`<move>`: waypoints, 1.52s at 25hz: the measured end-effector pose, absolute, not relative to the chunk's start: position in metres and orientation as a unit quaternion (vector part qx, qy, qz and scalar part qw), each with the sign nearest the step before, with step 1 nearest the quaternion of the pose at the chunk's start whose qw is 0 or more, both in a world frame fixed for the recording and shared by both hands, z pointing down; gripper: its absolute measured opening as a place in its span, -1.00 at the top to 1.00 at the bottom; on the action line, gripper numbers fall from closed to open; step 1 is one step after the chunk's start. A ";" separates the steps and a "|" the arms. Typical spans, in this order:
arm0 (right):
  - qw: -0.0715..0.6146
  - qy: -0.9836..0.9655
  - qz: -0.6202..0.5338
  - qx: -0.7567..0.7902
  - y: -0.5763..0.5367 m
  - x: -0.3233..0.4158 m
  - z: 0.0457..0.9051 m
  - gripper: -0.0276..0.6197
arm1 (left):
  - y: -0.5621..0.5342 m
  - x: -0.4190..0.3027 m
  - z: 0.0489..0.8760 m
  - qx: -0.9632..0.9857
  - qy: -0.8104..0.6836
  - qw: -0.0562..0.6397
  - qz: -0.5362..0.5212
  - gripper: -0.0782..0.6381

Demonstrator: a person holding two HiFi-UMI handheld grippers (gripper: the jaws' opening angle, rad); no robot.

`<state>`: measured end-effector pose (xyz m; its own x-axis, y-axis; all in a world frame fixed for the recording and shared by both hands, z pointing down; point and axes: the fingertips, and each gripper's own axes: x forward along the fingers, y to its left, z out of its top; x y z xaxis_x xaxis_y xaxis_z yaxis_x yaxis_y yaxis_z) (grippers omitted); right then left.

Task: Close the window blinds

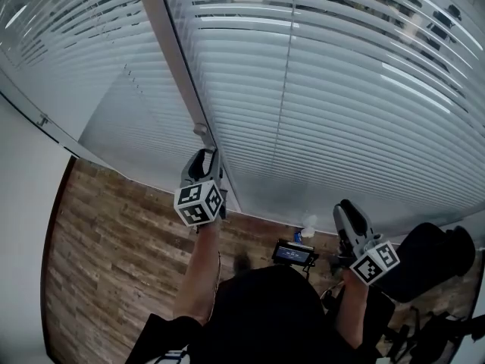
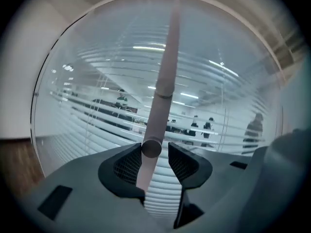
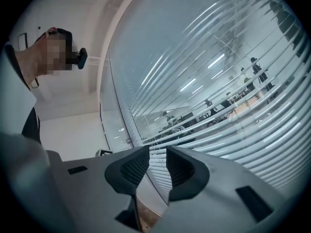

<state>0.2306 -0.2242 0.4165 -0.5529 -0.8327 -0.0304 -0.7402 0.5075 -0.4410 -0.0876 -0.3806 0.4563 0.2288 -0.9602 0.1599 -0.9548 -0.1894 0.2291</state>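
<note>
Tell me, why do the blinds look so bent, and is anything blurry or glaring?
Head view: the wide lens bows the straight blinds into arcs, with bright streaks at upper right. Left gripper view: dark round edges, and the close rod looks soft. Right gripper view: same bulge, long light streaks across the blinds.

White horizontal-slat window blinds (image 1: 341, 112) hang full-length over the glass, with the slats tilted partly open so the room beyond shows between them. Their pale round tilt rod (image 2: 163, 91) hangs slightly slanted. Its lower end sits between the left claw's (image 2: 155, 152) jaws, against one pad and clear of the other.
</note>
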 end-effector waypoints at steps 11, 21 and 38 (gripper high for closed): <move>0.126 0.851 -0.191 -0.473 -0.210 0.241 0.421 0.58 | -0.385 -0.093 0.471 0.765 -0.609 0.208 -0.038 0.41; 0.123 0.851 -0.195 -0.471 -0.211 0.237 0.421 0.58 | -0.388 -0.093 0.473 0.662 -0.627 -0.164 0.376 0.42; 0.121 0.852 -0.189 -0.473 -0.211 0.237 0.420 0.58 | -0.388 -0.093 0.465 0.769 -0.628 0.079 0.092 0.40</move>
